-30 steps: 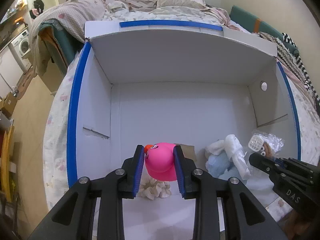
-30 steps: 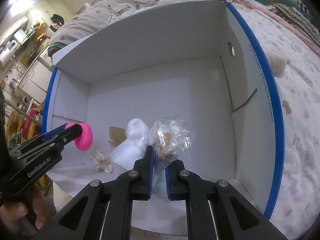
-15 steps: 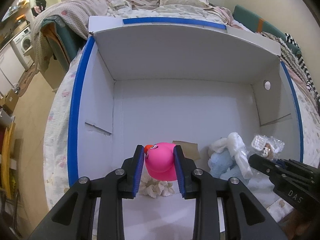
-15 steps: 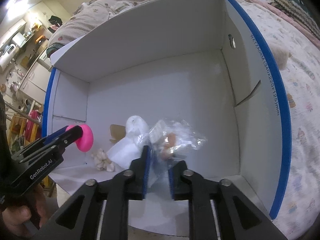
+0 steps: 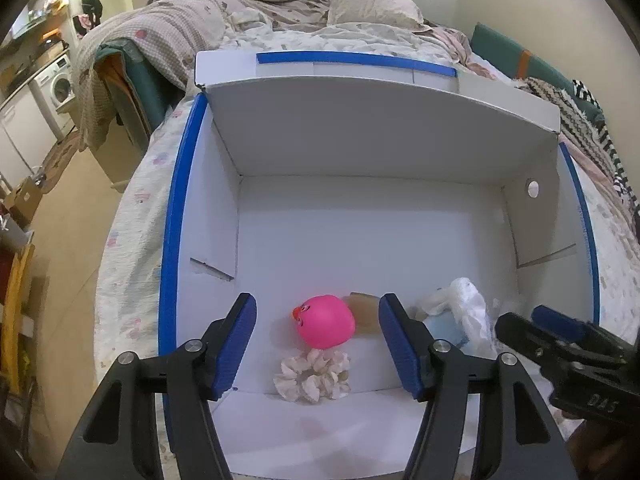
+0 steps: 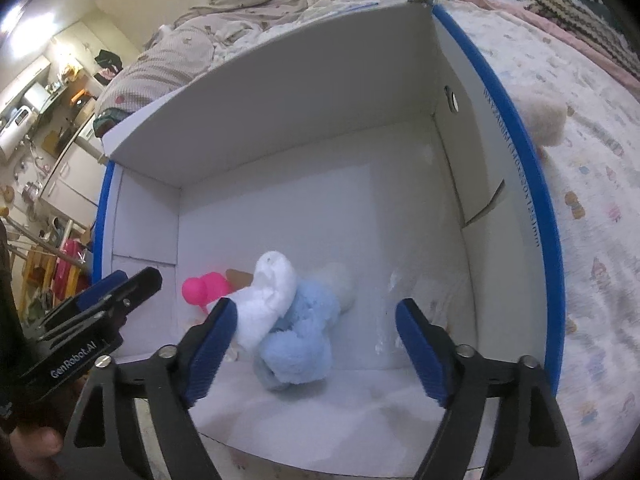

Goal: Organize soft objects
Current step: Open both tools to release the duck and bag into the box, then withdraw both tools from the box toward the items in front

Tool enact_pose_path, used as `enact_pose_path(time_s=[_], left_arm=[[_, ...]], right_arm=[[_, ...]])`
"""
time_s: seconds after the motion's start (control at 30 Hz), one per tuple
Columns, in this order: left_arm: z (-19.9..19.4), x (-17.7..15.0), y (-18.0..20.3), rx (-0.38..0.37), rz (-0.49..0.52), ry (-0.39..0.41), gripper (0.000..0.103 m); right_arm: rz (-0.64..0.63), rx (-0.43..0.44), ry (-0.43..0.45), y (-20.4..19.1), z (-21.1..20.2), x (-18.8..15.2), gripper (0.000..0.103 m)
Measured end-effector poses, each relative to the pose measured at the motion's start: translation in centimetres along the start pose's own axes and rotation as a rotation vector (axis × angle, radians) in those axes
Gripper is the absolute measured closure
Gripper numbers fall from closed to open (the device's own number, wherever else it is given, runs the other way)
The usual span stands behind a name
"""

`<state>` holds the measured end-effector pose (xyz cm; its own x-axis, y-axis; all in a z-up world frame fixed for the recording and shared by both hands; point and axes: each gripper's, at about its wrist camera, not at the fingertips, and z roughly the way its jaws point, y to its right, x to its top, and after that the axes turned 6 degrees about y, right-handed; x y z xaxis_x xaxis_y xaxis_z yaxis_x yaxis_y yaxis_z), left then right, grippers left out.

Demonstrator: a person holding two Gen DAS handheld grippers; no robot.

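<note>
A white box with blue rims (image 5: 360,240) lies open on the bed. My left gripper (image 5: 318,344) is open, and the pink ball toy (image 5: 326,321) rests on the box floor beyond its fingertips, with a cream scrunchie (image 5: 312,376) in front of it. My right gripper (image 6: 316,340) is open over a pale blue plush (image 6: 298,344) and a white cloth (image 6: 266,292). A clear plastic bag (image 6: 404,320) lies flat by the box's right wall (image 6: 472,168). The pink ball toy also shows in the right wrist view (image 6: 206,288).
A tan card piece (image 5: 364,312) lies behind the pink ball. A beige fluffy object (image 6: 546,120) sits on the floral bedsheet (image 6: 592,200) outside the box's right wall. Rumpled bedding (image 5: 304,12) lies beyond the box. Floor and a washing machine (image 5: 60,84) are at left.
Both grippers opened. The left let go of the pink ball, which now rests on the box floor. The right let go of the clear bag, which dropped by the right wall.
</note>
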<state>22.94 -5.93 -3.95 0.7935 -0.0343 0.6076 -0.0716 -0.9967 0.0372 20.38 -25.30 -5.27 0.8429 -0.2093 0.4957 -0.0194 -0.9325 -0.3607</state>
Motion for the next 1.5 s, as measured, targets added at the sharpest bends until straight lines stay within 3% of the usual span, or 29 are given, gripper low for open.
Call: enact_pose_path(time_s=[0.3, 0.5, 0.77, 0.87, 1.07, 1.5], left_arm=[[-0.2, -0.2, 0.3, 0.019, 0.019, 0.002, 0.042], [-1.1, -0.2, -0.2, 0.013, 0.001, 0.019, 0.042], [-3.2, -0.5, -0.9, 0.043, 0.0, 0.055, 0.041], [-4.3, -0.7, -1.5, 0.038, -0.001, 0.071, 0.036], [-5.8, -1.5, -2.3, 0.084, 0.018, 0.106, 0.035], [-8.7, -4.3, -4.9, 0.081, -0.043, 0.106, 0.035]], right_arm=[[0.0, 0.011, 0.009, 0.1, -0.3, 0.0, 0.01], [-0.017, 0.017, 0.041, -0.5, -1.2, -0.2, 0.0], [-0.025, 0.026, 0.109, -1.0, -2.9, -0.7, 0.0], [-0.028, 0.014, 0.102, -1.0, -3.3, -1.0, 0.0], [-0.036, 0.007, 0.108, -1.2, -4.3, -1.8, 0.0], [-0.059, 0.003, 0.122, -2.5, -6.3, -5.5, 0.0]])
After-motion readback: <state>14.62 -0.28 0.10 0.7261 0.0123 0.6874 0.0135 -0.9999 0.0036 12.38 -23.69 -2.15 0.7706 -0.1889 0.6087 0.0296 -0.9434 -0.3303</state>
